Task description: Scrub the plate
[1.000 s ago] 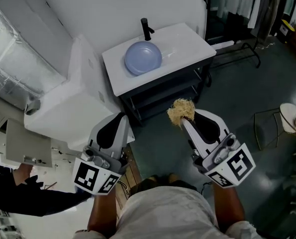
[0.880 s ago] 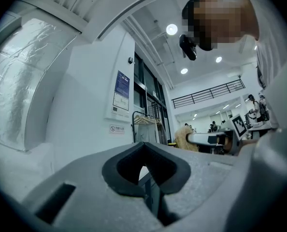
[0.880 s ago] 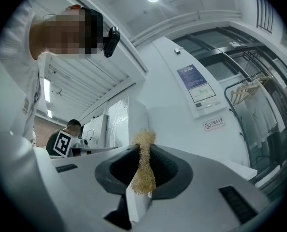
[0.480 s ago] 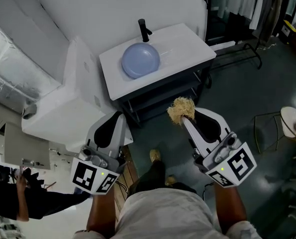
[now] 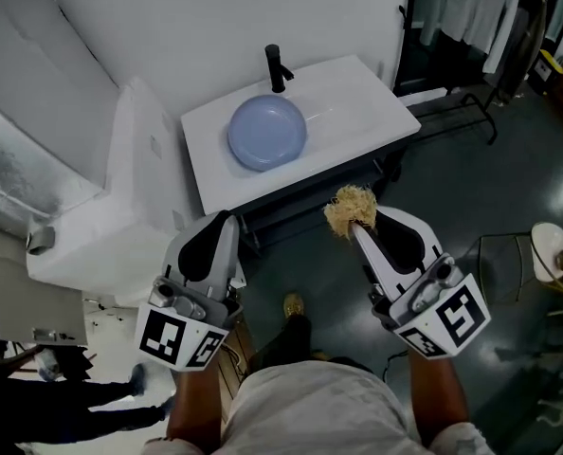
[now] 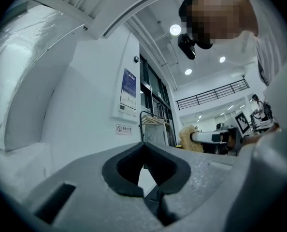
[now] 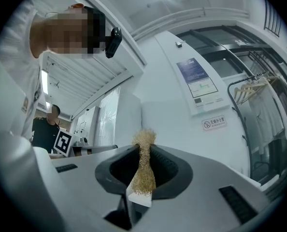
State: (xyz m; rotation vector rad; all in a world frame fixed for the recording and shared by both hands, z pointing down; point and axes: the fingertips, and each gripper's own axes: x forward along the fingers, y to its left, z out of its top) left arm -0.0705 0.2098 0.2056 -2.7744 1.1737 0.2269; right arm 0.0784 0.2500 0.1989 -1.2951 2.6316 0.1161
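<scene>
A pale blue plate (image 5: 267, 131) lies in the basin of a white sink counter (image 5: 357, 88), in front of a black tap (image 5: 276, 65). My right gripper (image 5: 353, 218) is shut on a tan fibrous scrubber (image 5: 349, 209), held in the air well short of the counter. The scrubber (image 7: 144, 166) stands pinched between the jaws in the right gripper view. My left gripper (image 5: 225, 223) is shut with nothing in it, also short of the counter and to its left. The left gripper view shows its jaws (image 6: 144, 146) closed, pointing up at a wall.
A white appliance (image 5: 120, 197) stands left of the counter, with a silver foil duct (image 5: 16, 159) behind it. Dark shelves (image 5: 310, 192) sit under the counter. A clothes rack (image 5: 490, 8) is at the right. A person (image 5: 63, 415) stands at lower left.
The view has drawn nearer to the sink counter, which now sits lower and larger in the frame. Both grippers hold their pose. The person at lower left has shifted.
</scene>
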